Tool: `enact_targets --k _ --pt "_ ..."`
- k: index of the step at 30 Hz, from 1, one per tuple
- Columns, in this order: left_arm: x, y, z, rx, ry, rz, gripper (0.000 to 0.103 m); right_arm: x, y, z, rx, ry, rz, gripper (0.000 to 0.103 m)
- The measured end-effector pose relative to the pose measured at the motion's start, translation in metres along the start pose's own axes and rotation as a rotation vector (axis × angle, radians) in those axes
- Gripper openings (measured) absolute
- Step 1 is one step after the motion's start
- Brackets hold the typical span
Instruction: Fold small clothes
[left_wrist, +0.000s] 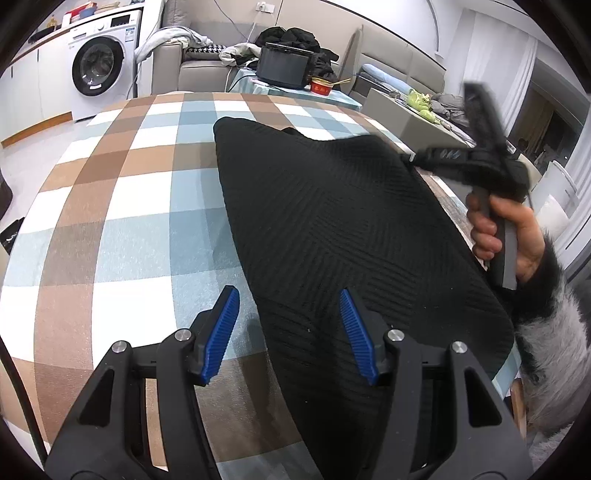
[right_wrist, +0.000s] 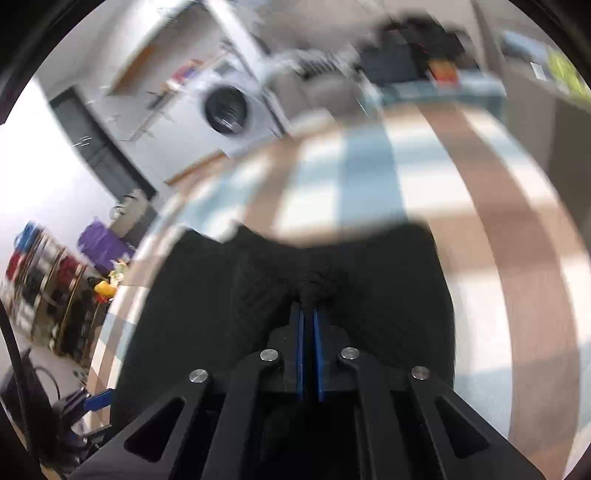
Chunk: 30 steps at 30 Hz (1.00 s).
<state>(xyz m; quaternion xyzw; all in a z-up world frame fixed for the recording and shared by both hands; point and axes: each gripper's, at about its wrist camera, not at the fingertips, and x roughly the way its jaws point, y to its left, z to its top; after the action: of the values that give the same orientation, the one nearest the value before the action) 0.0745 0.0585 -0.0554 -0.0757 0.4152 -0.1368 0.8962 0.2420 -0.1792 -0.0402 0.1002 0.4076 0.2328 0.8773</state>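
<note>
The black ribbed garment (left_wrist: 332, 229) lies on the table (left_wrist: 122, 229), which wears a checked cloth of brown, blue and white, and everything else here sits in relation to that garment. Most of it rests flat, with its long left edge running down the cloth, while its far right corner is drawn out to a point where the right gripper (left_wrist: 413, 159) has hold of it; the taut line of fabric toward that corner suggests the pull is meant to stretch the piece smooth or to lift the corner for a fold across. In the right wrist view the right gripper's jaws stand nearly together with a bunched knot of black knit pinched between them, so it is closed on the garment; that view is smeared, which fits a gripper in motion. The person's right hand (left_wrist: 498, 229) wraps the handle just off the garment's right edge. The left gripper (left_wrist: 288, 325) hovers over the garment's near left edge with its blue jaws spread wide and nothing between them, one jaw over the bare cloth and the other over the knit, likely poised to take that edge. The fold looks barely begun: no clear layer lies doubled over the garment.
</note>
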Motion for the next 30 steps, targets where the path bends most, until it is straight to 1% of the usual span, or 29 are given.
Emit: enact_targets --k 1,2,3,4,5,6,7,8,9,10,11,13,17,19,20,22,24,25,26,27,28,30 --pt "0.0 0.001 0.0 -0.002 -0.001 0.0 0.054 -0.005 0.005 0.002 -0.033 -0.027 0.01 0.005" --pt "0.001 0.001 0.0 -0.003 -0.001 0.001 0.054 -0.006 0.009 0.006 -0.054 -0.038 -0.003 0.005" --pt "0.001 0.001 0.0 -0.002 0.0 0.002 0.054 -0.002 0.009 0.01 -0.062 -0.031 -0.033 0.005" --pt "0.002 0.001 0.0 -0.002 0.0 0.005 0.054 0.001 0.007 0.011 -0.063 -0.014 -0.076 0.011" --pt "0.002 0.001 0.0 -0.002 0.0 0.01 0.054 0.01 0.002 0.012 -0.056 0.036 -0.123 0.015" --pt "0.002 0.001 0.0 -0.003 0.0 0.016 0.054 0.014 -0.003 0.012 -0.032 0.079 -0.145 0.017" --pt "0.002 0.001 0.0 -0.003 0.0 0.019 0.054 0.013 -0.008 0.009 -0.001 0.095 -0.138 0.019" --pt "0.002 0.002 0.0 -0.003 -0.001 0.022 0.054 0.01 -0.014 0.006 0.033 0.106 -0.104 0.022" --pt "0.002 0.002 0.0 -0.005 -0.001 0.021 0.054 0.006 -0.019 0.0 0.061 0.116 -0.074 0.029" --pt "0.002 0.002 0.0 -0.008 0.0 0.019 0.054 0.001 -0.021 -0.005 0.082 0.124 -0.047 0.033" --pt "0.002 0.002 0.0 -0.008 0.0 0.017 0.054 -0.005 -0.024 -0.013 0.105 0.137 0.003 0.035" --pt "0.004 0.002 0.0 -0.006 0.003 0.016 0.054 -0.015 -0.024 -0.028 0.134 0.15 0.074 0.042" --pt "0.006 0.003 0.0 -0.012 0.01 0.017 0.054 -0.025 -0.023 -0.054 0.168 0.197 0.175 0.045" --pt "0.006 0.004 0.0 -0.018 0.01 0.015 0.054 -0.028 -0.019 -0.063 0.175 0.206 0.22 0.053" --pt "0.006 0.004 0.001 -0.02 0.01 0.013 0.054 -0.027 -0.017 -0.064 0.173 0.212 0.238 0.053" --pt "0.006 0.003 0.001 -0.021 0.006 0.014 0.054 -0.025 -0.011 -0.067 0.153 0.218 0.269 0.053" --pt "0.005 0.002 0.001 -0.014 0.006 0.014 0.054 -0.021 -0.004 -0.068 0.11 0.211 0.226 0.053" --pt "0.005 0.001 0.001 -0.009 0.004 0.016 0.054 -0.018 -0.001 -0.068 0.093 0.209 0.216 0.052" --pt "0.005 0.0 0.0 -0.005 0.002 0.018 0.054 -0.016 0.004 -0.067 0.067 0.202 0.199 0.046" --pt "0.004 -0.001 0.0 -0.002 0.001 0.019 0.054 -0.015 0.009 -0.067 0.036 0.203 0.164 0.023" --pt "0.004 0.0 0.0 -0.002 0.0 0.019 0.054 -0.012 0.015 -0.068 0.003 0.211 0.135 0.015" --pt "0.0 0.001 0.001 -0.008 -0.006 0.018 0.054 -0.011 0.028 -0.068 -0.059 0.195 0.099 0.012"
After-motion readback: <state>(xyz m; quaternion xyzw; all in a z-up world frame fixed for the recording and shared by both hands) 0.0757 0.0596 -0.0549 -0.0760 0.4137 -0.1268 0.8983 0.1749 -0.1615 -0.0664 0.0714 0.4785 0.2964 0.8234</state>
